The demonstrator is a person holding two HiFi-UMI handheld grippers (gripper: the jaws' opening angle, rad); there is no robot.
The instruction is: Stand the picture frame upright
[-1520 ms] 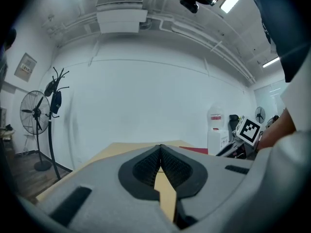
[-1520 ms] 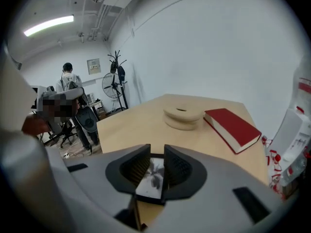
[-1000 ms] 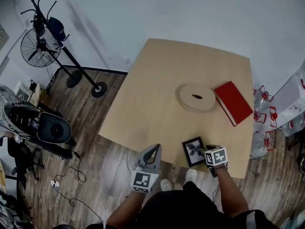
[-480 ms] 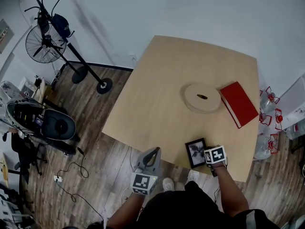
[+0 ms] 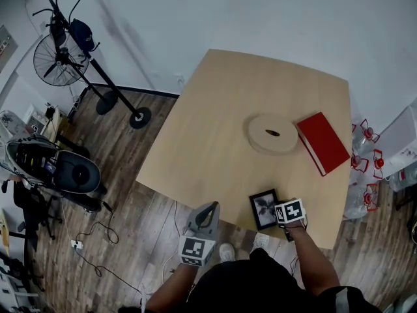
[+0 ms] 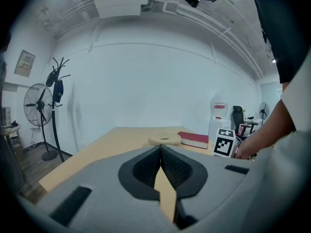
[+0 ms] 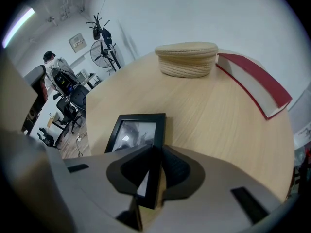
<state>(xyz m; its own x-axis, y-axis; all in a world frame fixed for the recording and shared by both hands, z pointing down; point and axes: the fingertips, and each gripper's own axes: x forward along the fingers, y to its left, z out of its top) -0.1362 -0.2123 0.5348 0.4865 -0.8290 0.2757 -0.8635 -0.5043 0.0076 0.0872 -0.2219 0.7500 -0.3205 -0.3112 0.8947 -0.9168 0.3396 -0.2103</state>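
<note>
Right hand-held gripper (image 7: pixel 156 152) has come in over the right edge of the picture frame (image 7: pixel 138 130), and its jaws are closing around that border from the wide gape of a second ago. I can't yet see the pads pinching. The frame has stayed face up near the desk's (image 5: pixel 215 129) front edge, so I judge the grasp is only forming and the lift to upright comes next. Left hand-held gripper (image 6: pixel 160 149) hangs off the desk's near edge, jaws together and empty. Farther back lie a woven disc (image 5: pixel 272 134) and a red book (image 5: pixel 320 142).
</note>
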